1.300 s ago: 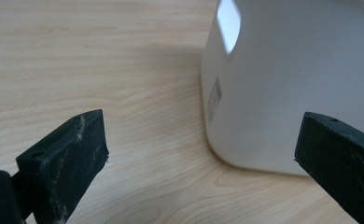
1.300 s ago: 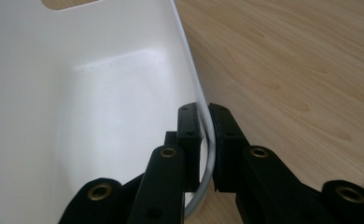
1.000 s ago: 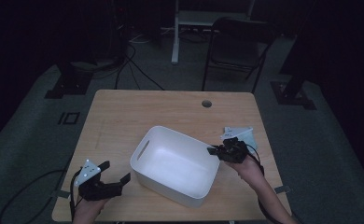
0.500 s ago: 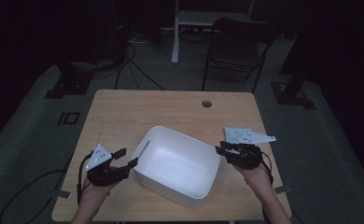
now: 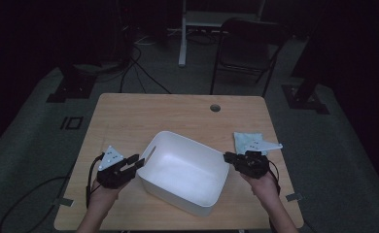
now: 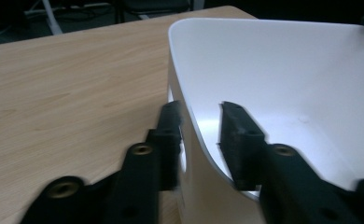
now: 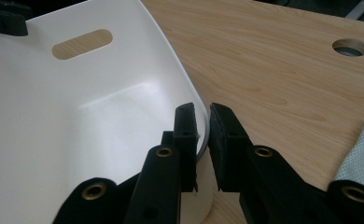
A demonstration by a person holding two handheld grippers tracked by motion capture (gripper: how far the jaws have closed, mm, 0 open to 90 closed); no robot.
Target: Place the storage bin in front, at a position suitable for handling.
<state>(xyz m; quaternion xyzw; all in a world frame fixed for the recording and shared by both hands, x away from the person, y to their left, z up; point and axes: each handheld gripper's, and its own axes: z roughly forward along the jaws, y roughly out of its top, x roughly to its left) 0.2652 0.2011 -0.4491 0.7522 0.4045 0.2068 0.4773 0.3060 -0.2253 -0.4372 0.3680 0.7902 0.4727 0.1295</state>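
A white plastic tub sits at an angle on the middle of the wooden table. My left gripper is at the tub's left end, by its handle slot. In the left gripper view the gripper is open and straddles the tub's wall, one jaw outside and one inside. My right gripper is at the tub's right end. In the right gripper view it is shut on the tub's rim, which runs between the jaws.
A pale blue-grey cloth lies on the table just behind my right gripper, also at the right gripper view's edge. A round cable hole is near the table's far edge. A dark chair stands beyond the table.
My left gripper has moved forward and right from the table's near left up to the tub's left end. My right gripper has stayed at the tub's right rim.
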